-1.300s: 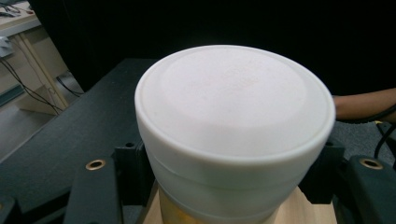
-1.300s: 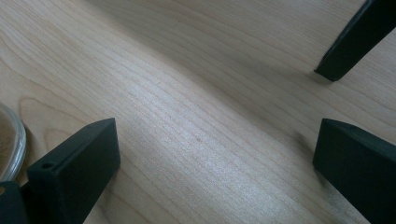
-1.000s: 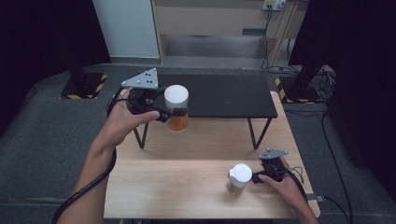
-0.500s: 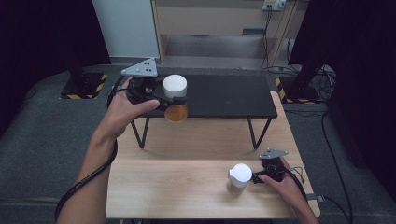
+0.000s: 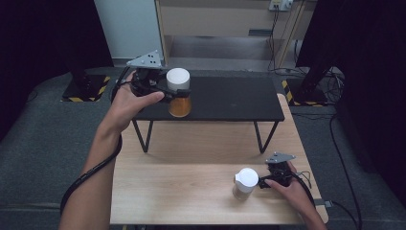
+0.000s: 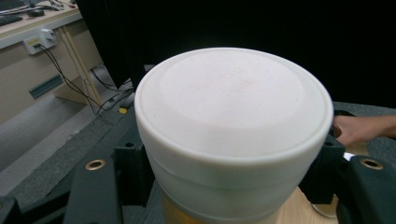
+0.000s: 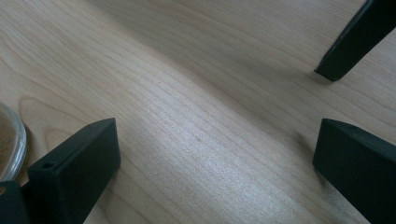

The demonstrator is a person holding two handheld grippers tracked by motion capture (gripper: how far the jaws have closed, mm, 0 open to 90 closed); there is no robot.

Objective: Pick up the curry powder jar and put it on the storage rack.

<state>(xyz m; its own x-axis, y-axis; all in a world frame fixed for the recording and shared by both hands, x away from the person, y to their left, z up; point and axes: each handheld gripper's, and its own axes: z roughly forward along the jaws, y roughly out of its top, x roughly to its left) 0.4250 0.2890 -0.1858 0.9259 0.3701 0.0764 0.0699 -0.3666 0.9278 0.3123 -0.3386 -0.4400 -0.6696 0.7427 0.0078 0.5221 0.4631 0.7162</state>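
Observation:
A glass jar (image 5: 178, 79) with a white lid and amber contents hangs over the front left part of the black raised shelf (image 5: 230, 98). My left gripper (image 5: 178, 94) is shut on it just below the lid. In the left gripper view the white lid (image 6: 233, 107) looms close, with a black jaw pressed against each side of the jar. A second white-lidded jar (image 5: 245, 182) stands on the wooden table (image 5: 191, 158) at the near right. My right gripper (image 5: 266, 181) rests just to its right, open. In the right gripper view its jaws (image 7: 215, 154) stand wide over bare wood, the jar's glass rim (image 7: 9, 140) at the left edge.
The black shelf stands on thin black legs (image 5: 261, 139) at the far half of the wooden table. One leg's foot (image 7: 345, 42) shows ahead of the right gripper. Dark floor mats surround the table; a desk with cables stands behind.
My left hand has carried the amber jar farther away and slightly up, over the black shelf. The right hand and its jar have stayed in place.

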